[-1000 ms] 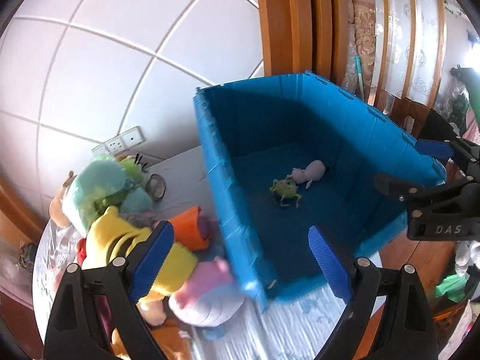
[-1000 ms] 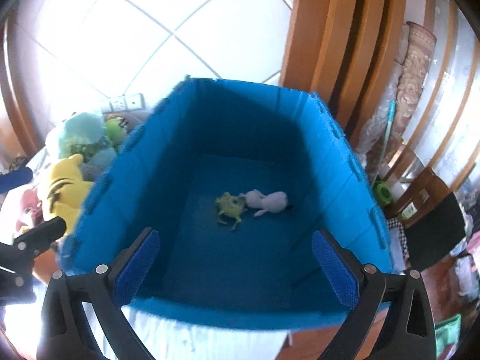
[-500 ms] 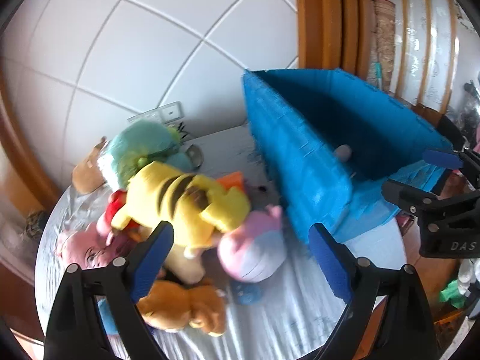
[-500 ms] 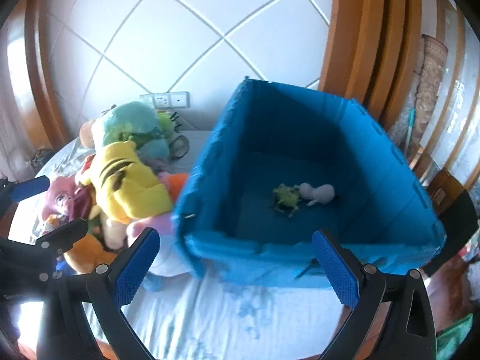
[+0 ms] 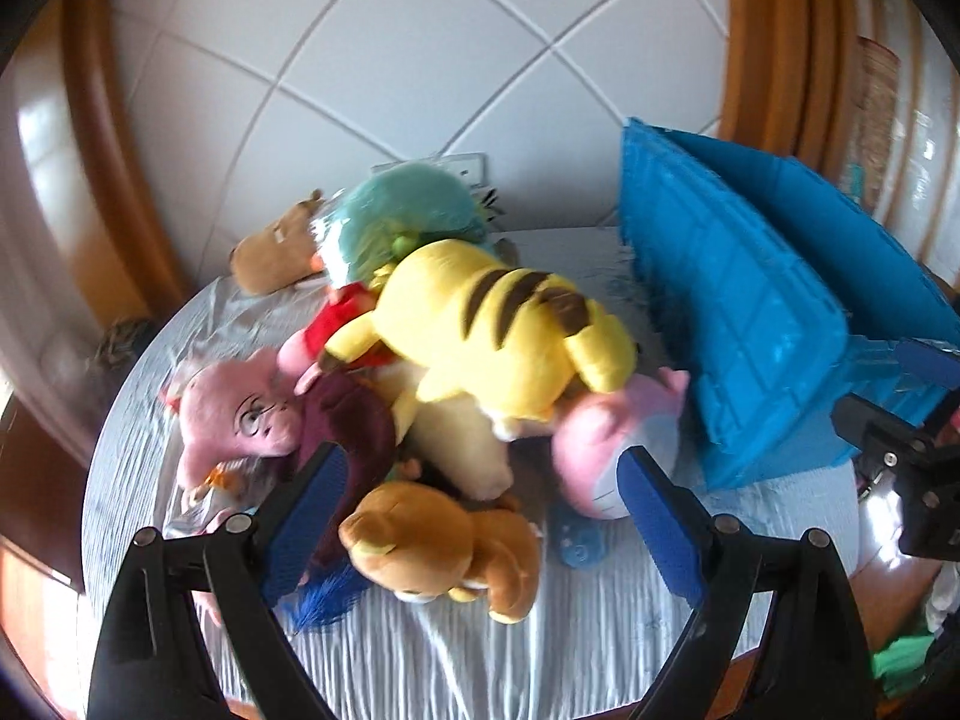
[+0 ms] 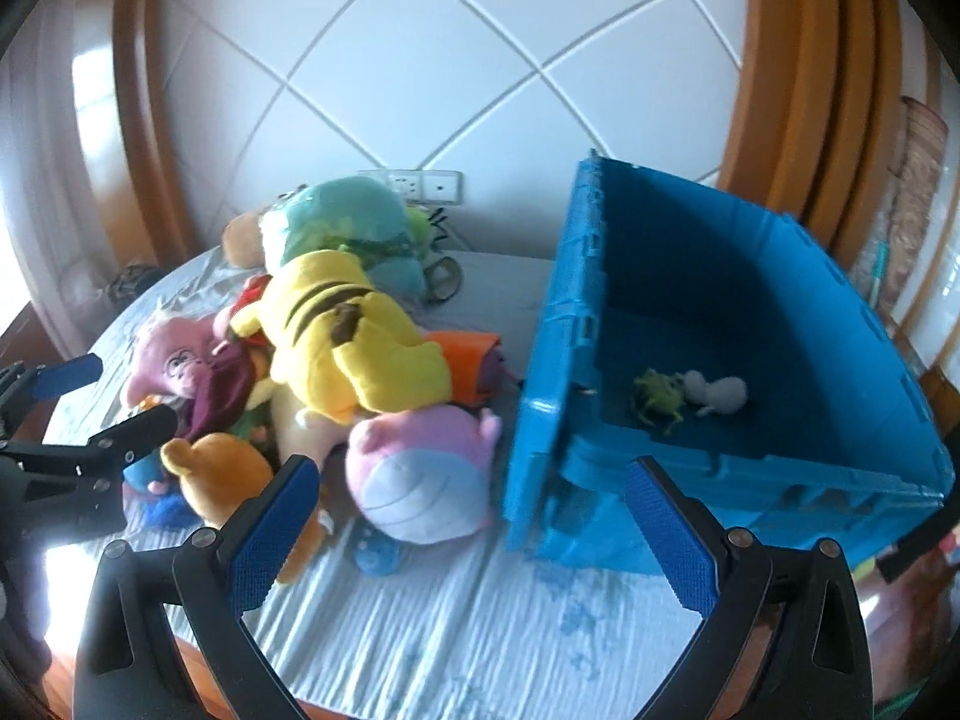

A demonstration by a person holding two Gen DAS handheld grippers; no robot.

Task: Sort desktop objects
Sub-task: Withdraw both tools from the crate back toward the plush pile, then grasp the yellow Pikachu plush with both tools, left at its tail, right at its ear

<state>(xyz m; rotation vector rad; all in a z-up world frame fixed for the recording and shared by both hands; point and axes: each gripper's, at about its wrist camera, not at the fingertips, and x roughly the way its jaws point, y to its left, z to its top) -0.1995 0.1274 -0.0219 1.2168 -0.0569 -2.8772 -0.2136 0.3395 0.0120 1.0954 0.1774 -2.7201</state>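
A pile of plush toys lies on the round table: a yellow striped plush [image 5: 504, 330] [image 6: 354, 348] on top, a brown bear [image 5: 438, 546] [image 6: 222, 474] in front, a pink-and-blue round plush [image 5: 612, 450] [image 6: 420, 468] beside the blue crate [image 5: 750, 324] [image 6: 720, 360]. A small green toy [image 6: 657, 393] and a white toy [image 6: 717, 390] lie in the crate. My left gripper [image 5: 480, 510] is open and empty, above the bear. My right gripper [image 6: 474, 528] is open and empty, over the table's front between pile and crate.
A pink plush [image 5: 234, 414] and a teal plush [image 5: 402, 216] sit at the pile's left and back. A small blue toy [image 6: 375, 549] lies on the grey tablecloth [image 6: 480, 618]. Wall sockets [image 6: 426, 186] are behind. The table edge curves near the front.
Both grippers have swung left, from over the crate towards the plush pile, and pulled back. Both stayed open.
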